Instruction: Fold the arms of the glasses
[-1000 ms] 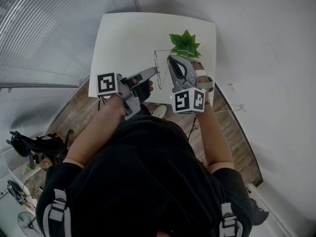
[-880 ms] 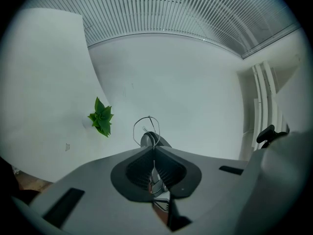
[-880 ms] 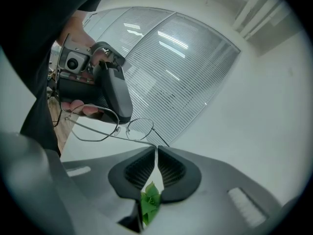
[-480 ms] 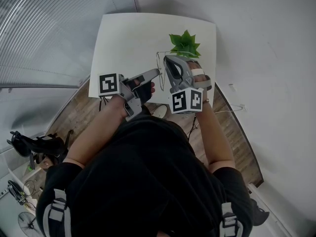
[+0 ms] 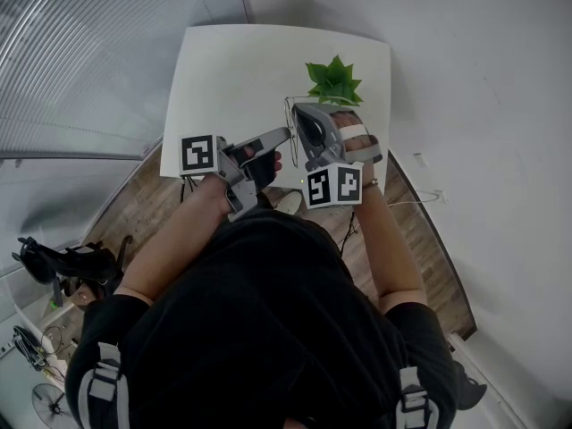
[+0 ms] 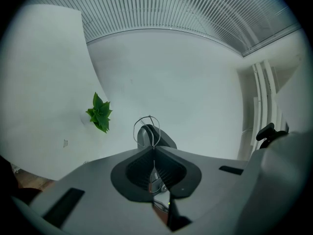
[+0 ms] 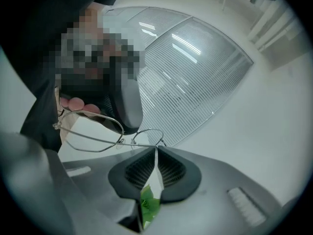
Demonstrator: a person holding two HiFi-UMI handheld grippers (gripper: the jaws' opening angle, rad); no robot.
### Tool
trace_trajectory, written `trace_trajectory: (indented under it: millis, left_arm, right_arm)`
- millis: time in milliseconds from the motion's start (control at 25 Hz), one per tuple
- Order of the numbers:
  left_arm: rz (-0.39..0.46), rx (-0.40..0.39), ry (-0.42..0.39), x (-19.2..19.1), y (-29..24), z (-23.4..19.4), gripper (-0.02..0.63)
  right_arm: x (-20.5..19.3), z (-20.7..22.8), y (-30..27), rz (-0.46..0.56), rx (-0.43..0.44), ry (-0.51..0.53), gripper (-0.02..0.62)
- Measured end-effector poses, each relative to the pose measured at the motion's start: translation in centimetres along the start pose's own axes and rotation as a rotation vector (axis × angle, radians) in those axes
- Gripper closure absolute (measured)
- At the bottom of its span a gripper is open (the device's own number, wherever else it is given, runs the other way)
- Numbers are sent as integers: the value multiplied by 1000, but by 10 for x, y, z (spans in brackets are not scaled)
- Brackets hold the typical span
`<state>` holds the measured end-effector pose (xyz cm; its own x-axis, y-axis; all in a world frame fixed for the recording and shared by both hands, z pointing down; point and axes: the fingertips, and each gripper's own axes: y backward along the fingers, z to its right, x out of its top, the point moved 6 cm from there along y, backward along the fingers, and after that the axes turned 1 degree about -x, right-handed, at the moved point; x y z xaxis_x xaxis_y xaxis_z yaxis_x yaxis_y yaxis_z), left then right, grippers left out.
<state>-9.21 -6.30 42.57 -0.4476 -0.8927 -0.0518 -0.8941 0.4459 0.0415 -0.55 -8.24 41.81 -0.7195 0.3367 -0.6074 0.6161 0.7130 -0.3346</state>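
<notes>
Glasses (image 5: 288, 113), thin wire frame: held in the air between both tools, over the near right part of the white table (image 5: 223, 70), not resting on it.

Nearest: left gripper (image 5: 284, 135) points right, with its jaws pressed together on the frame wire. One lens loop (image 6: 146, 125) stands up just beyond the tips. It reads as the anchor and shows no shift from a second ago.

Just right of it: right gripper (image 5: 299, 112). Its jaws are all but together, leaving only a narrow slit, and they pinch thin wire at the very tips. I take that wire for an arm, though the hinge is too fine to make out. Since a second ago this tool has rolled and eased slightly left toward the other, and its marker cube (image 5: 332, 186) now sits turned. Judgement: the arm is being swung in toward the lenses, so the fold is under way, not finished.

Room: the two tools sit close at the tips, with little slack between them. The table's near edge runs just under them. Bare white top lies open to the left and far side. Far right, a green plant (image 5: 334, 80) stands just beyond the right gripper and is the one thing it could brush.
</notes>
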Motion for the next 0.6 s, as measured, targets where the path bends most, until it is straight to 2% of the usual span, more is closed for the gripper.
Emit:
trace_trajectory:
  millis: [200,360,600]
  left_arm:
    - [-1,-3,-3,-10,-3,2,594]
    - [10,2,1,-1,0,0,594]
    - [28,1,-4,-3,-2,2,594]
  right_arm:
    - [1,-4,9,-6,-7,86,564]
    - [2,-4,0,-23,22,99,492]
    - [-5,-6,5,-45,37,119,456]
